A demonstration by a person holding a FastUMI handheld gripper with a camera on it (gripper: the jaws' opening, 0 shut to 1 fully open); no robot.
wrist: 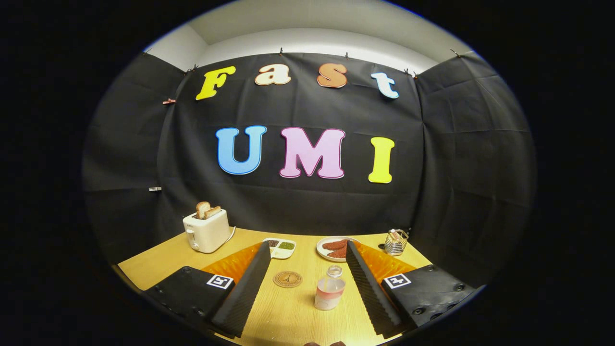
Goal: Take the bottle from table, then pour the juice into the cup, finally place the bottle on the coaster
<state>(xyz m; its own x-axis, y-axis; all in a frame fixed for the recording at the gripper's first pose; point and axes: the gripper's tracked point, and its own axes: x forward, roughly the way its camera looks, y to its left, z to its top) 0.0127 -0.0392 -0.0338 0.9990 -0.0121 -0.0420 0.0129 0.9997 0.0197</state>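
A small clear bottle (pixel 329 293) with a pinkish band stands upright on the wooden table (pixel 288 317), between my fingers and closer to the right one. Right behind its top sits a clear rounded shape (pixel 335 271); whether it is the cup or the bottle's cap I cannot tell. A round brown coaster (pixel 287 278) lies flat to the left of the bottle, also between the fingers. My gripper (pixel 307 245) is open wide, with both fingers apart from the bottle and nothing held.
Beyond the left finger a white toaster (pixel 206 230) holds bread slices. Past the fingertips lie a white divided dish (pixel 280 248) and a plate (pixel 323 250) of reddish food. A wire basket (pixel 396 241) stands at the far right by the wall.
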